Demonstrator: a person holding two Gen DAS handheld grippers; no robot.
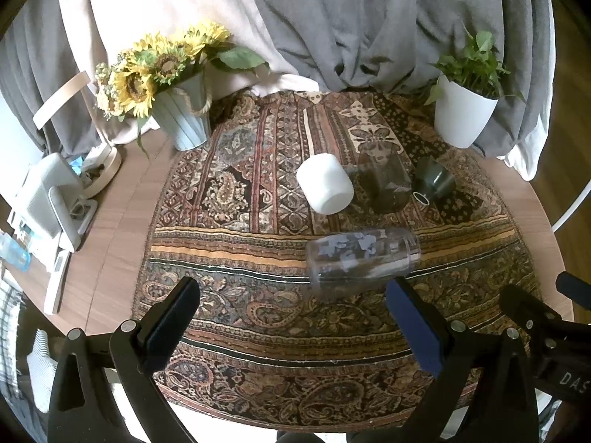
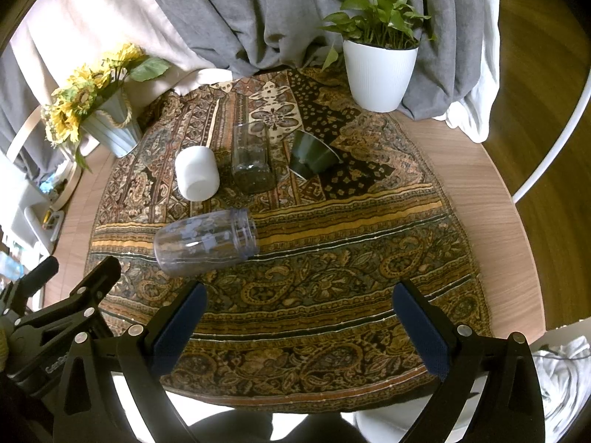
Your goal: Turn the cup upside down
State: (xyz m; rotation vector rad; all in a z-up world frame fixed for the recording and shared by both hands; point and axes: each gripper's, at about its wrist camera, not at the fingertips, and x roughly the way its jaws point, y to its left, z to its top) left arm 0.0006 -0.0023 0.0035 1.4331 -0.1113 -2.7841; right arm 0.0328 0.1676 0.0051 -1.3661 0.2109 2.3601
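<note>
A clear plastic cup with pale blue print (image 1: 364, 258) (image 2: 207, 242) lies on its side on the patterned cloth (image 1: 258, 243) (image 2: 332, 243), mouth to the right. Behind it stand a white cup (image 1: 324, 182) (image 2: 195, 173), a clear glass (image 1: 384, 181) (image 2: 253, 158) and a dark green cup (image 1: 432, 181) (image 2: 312, 153) that is tipped over. My left gripper (image 1: 293, 297) is open and empty, just in front of the clear cup. My right gripper (image 2: 299, 302) is open and empty, to the right of and nearer than that cup.
A sunflower bucket (image 1: 184, 118) (image 2: 110, 129) stands at the back left and a white plant pot (image 1: 461, 114) (image 2: 378, 74) at the back right. Grey and beige curtains (image 1: 332, 18) hang behind. White devices (image 1: 55, 203) sit at the round wooden table's left edge (image 1: 110, 243).
</note>
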